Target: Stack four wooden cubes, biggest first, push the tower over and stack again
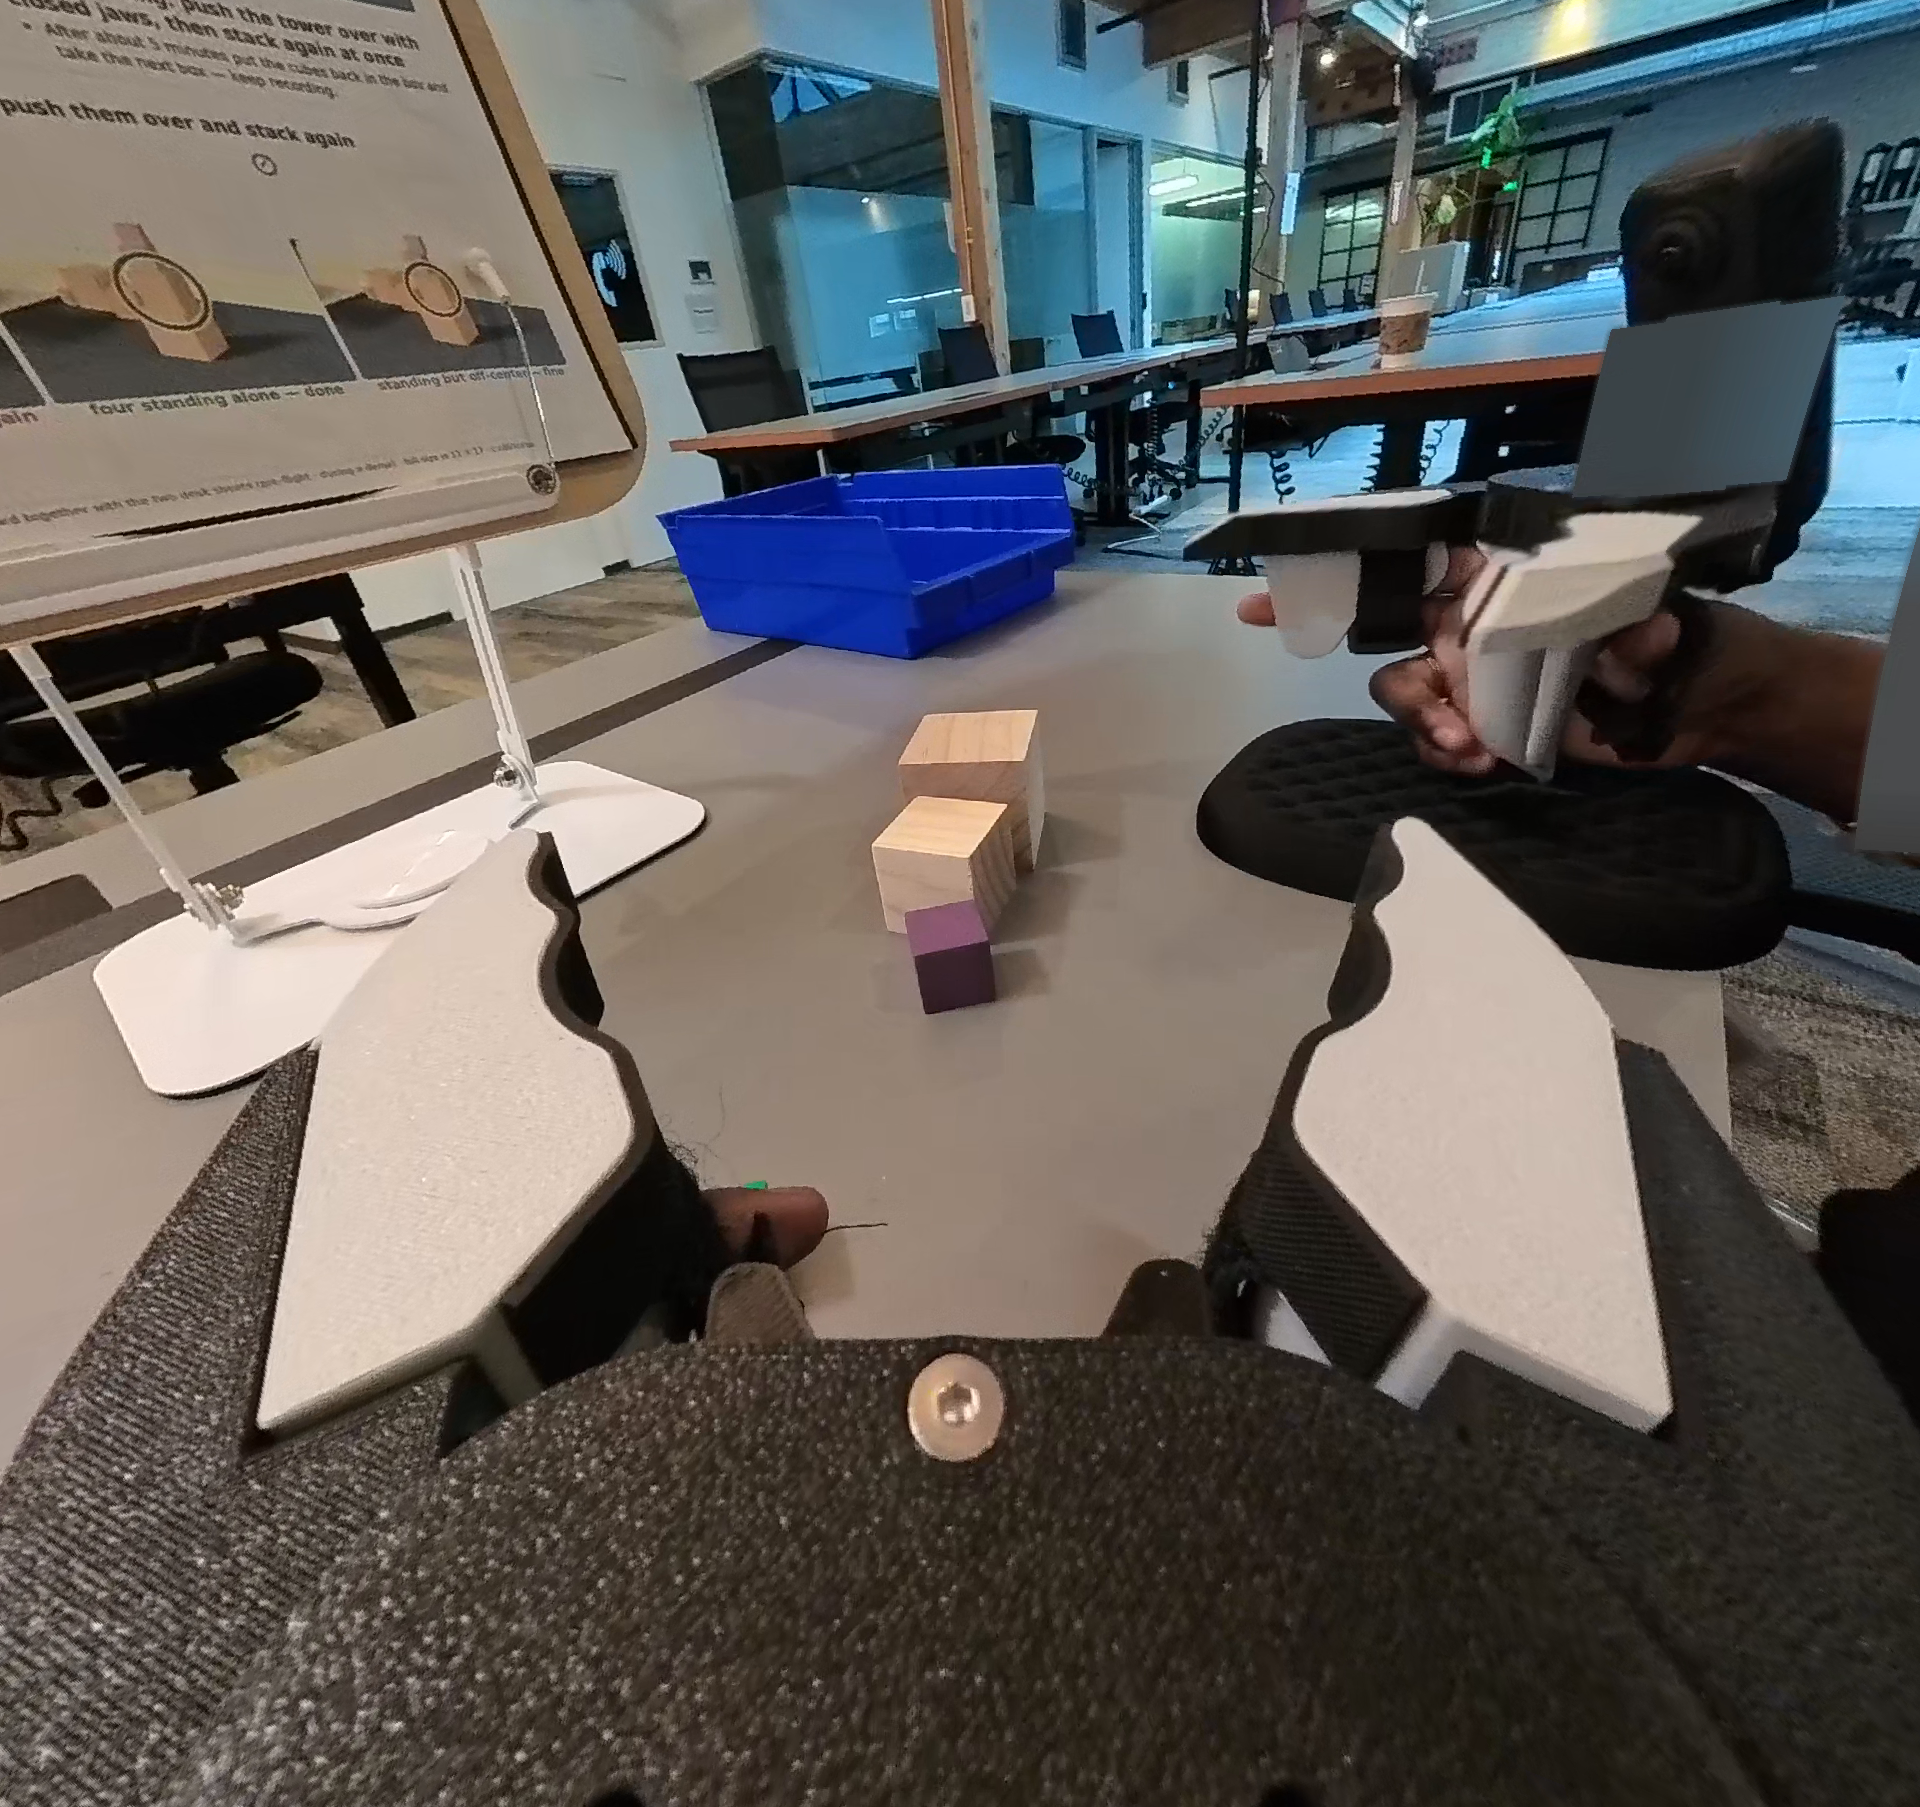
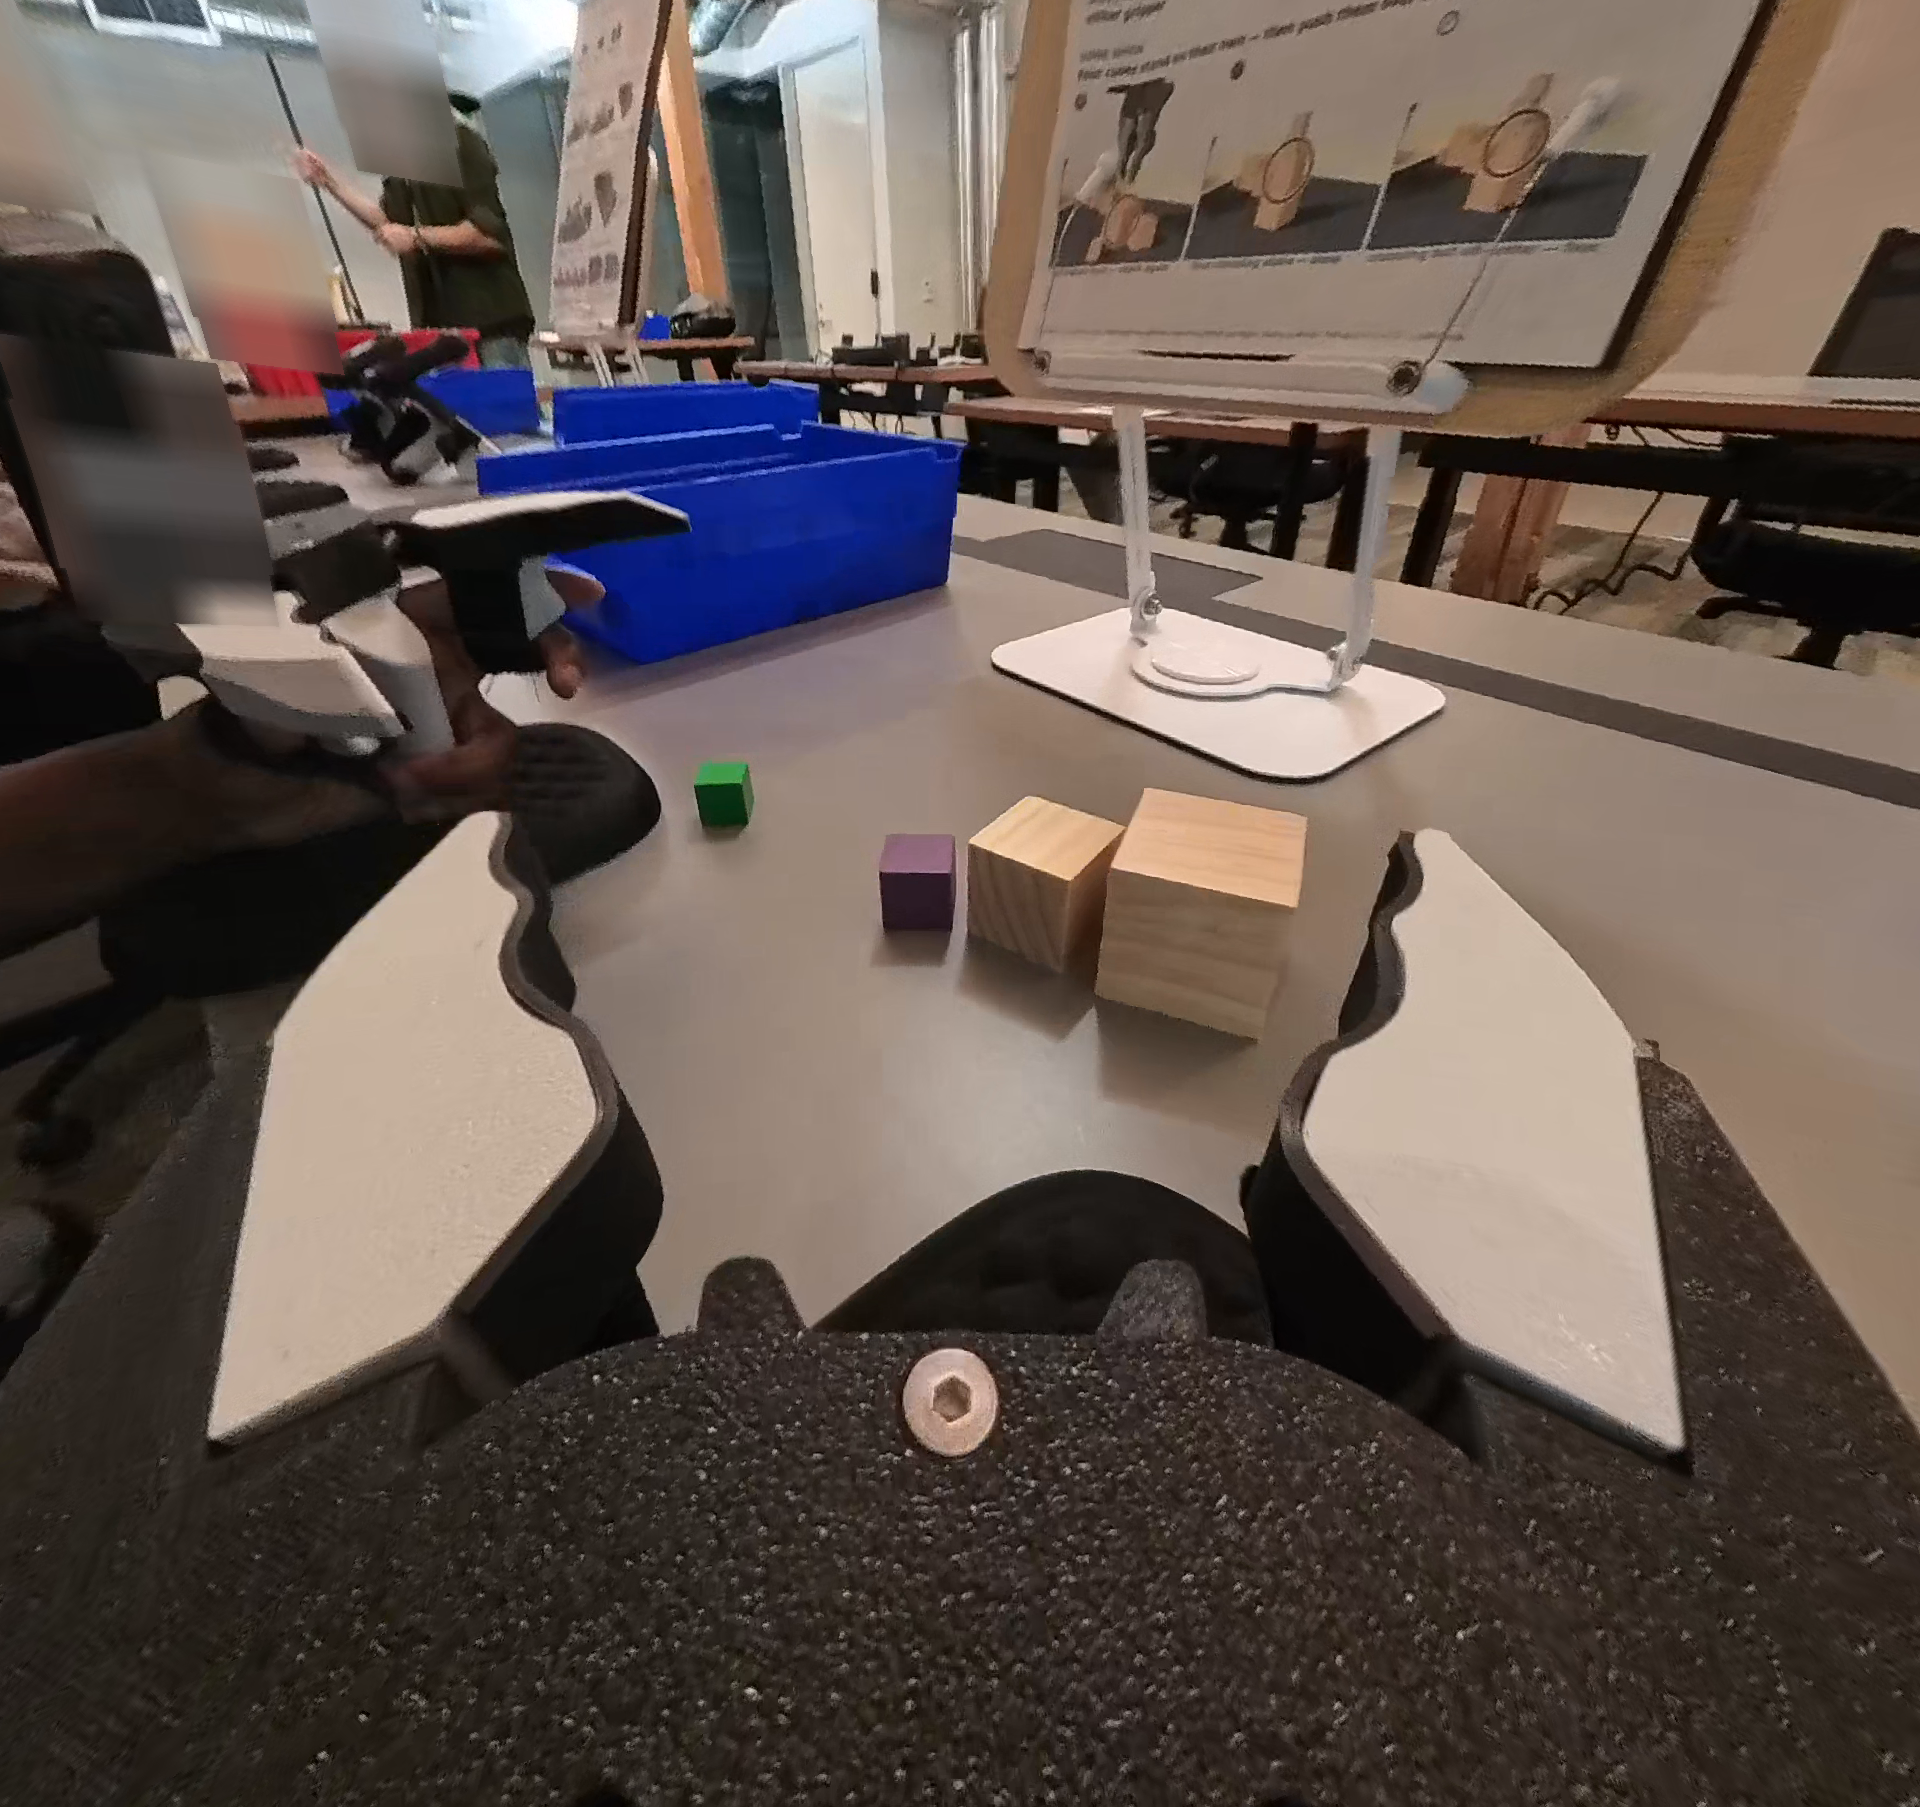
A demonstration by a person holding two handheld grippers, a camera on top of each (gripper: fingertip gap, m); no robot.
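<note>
On the desk (image 2: pixel 831 1082), purple cube (image 2: pixel 916 881) and two wood cubes (image 2: pixel 1044 879): rigid, light, flat-sided; grip opposite faces. Both grippers (image 1: pixel 966 936) (image 2: pixel 961 926) wide, empty.

1. My left gripper (image 1: pixel 961 884) hovers low over the grey table (image 1: pixel 748 1113), jaws spread wide, nothing between the pads.
2. My right gripper (image 2: pixel 951 884) hovers low over that table, jaws equally wide, grasp bare.
</note>
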